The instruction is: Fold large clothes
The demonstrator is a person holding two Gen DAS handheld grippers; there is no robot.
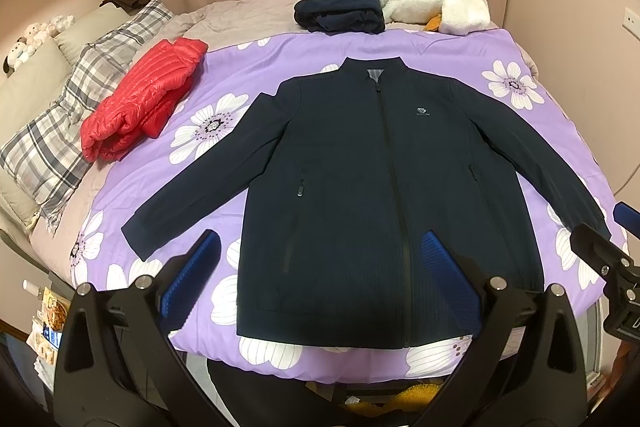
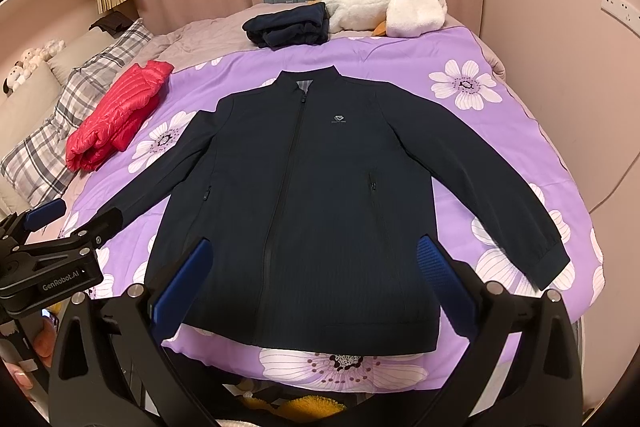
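On the purple floral quilt (image 1: pixel 132 183) our navy zip jacket (image 1: pixel 372 195) lies flat, front up, sleeves spread, collar at the far end, hem near; long axis near-to-far. Both left tongs (image 1: pixel 320 267) and right tongs (image 2: pixel 316 271) hover apart, holding nothing. We'd pinch one cuff and fold it straight across, keeping the body smooth.

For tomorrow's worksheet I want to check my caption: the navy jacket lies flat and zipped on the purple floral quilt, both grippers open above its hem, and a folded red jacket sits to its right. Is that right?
One detail is wrong: the red jacket lies left of the navy jacket, beside the plaid pillow, as the left wrist view shows. The rest holds: purple floral quilt, left gripper and right gripper open.
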